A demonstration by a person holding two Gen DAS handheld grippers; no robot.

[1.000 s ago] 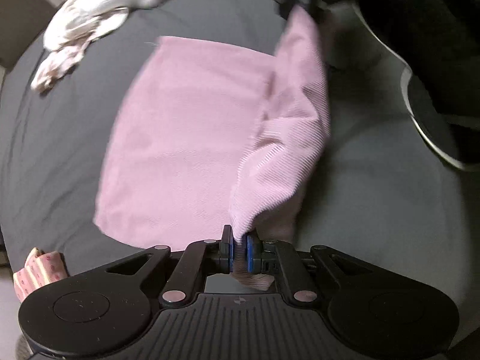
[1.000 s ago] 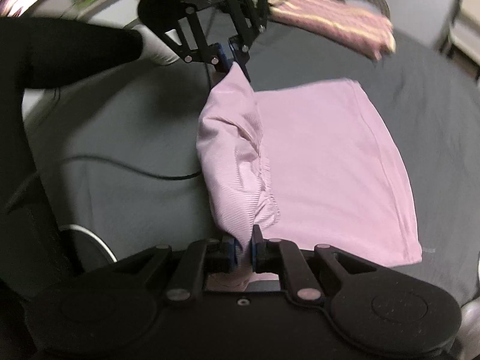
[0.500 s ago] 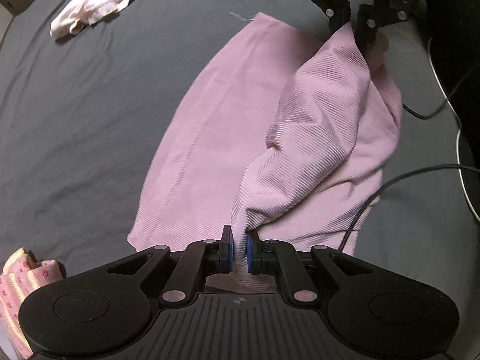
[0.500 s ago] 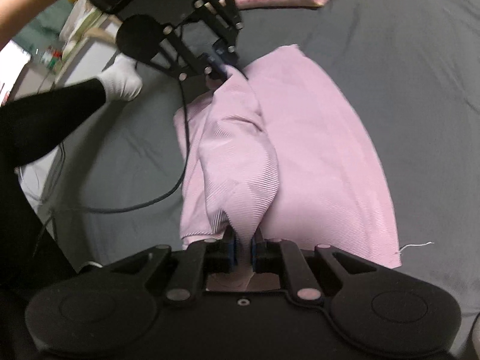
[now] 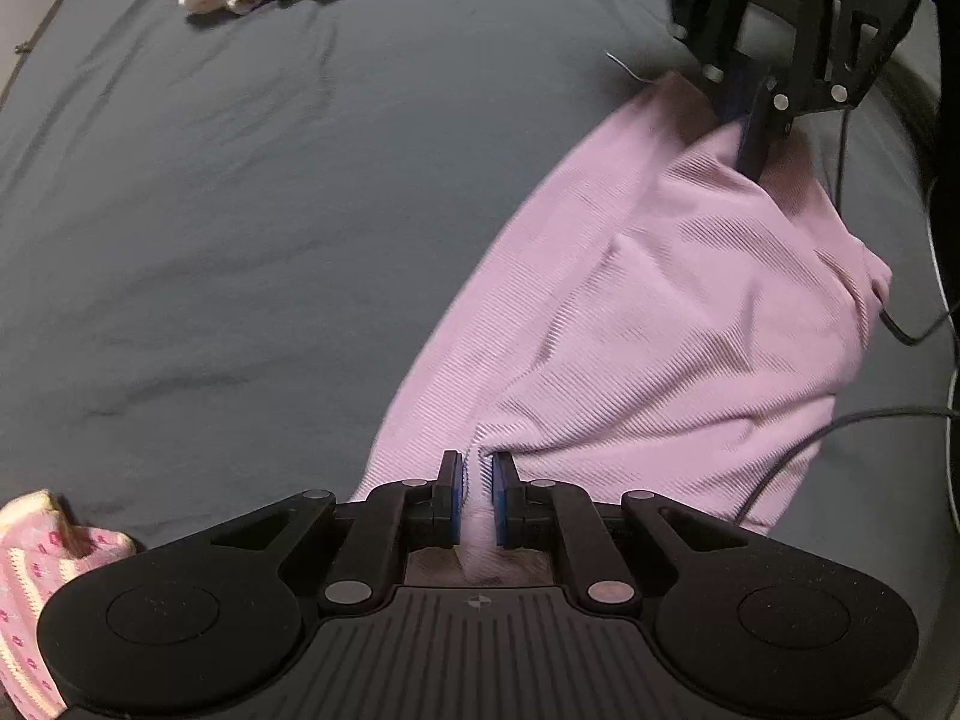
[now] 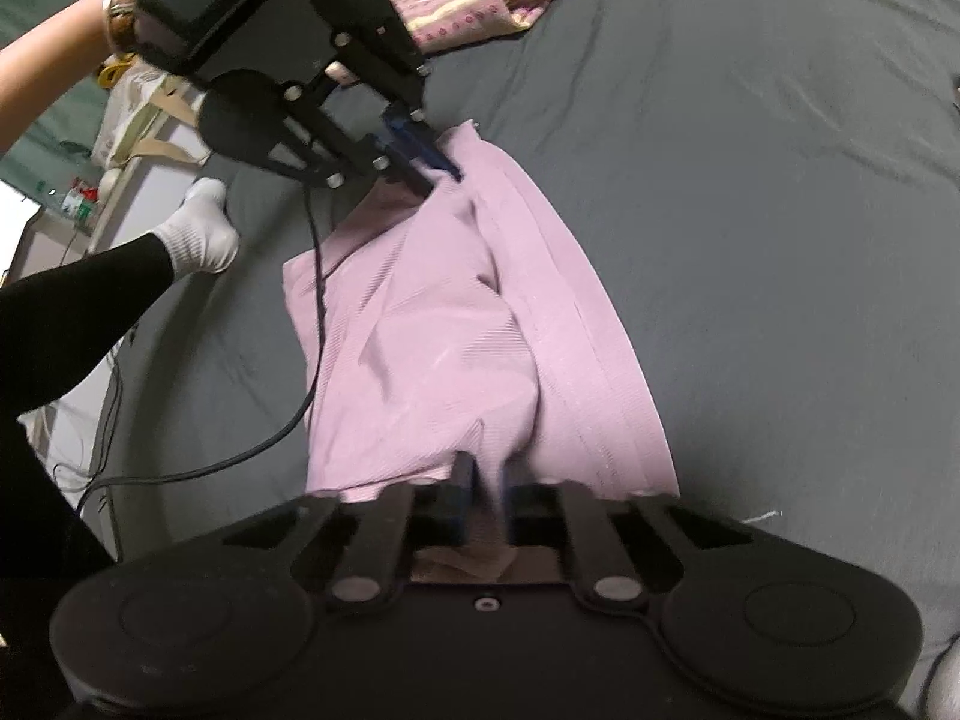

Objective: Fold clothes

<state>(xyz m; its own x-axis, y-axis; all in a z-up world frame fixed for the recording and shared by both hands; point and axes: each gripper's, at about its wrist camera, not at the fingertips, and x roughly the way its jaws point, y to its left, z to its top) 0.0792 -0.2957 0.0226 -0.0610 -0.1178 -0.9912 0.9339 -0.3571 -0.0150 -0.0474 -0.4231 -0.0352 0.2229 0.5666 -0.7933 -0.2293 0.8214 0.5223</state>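
At lower left of the left wrist view lies a pink patterned cloth (image 5: 36, 588) on the grey sheet (image 5: 240, 210). Centre, the left gripper (image 5: 478, 498) pinches the pink garment (image 5: 660, 330), which spreads rightward; upper right, the right gripper (image 5: 747, 138) pinches its far edge.

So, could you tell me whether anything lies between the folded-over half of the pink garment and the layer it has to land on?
Nothing visible does. Both grippers, left and right, pinch the pink garment; a black cable crosses only its near edge.
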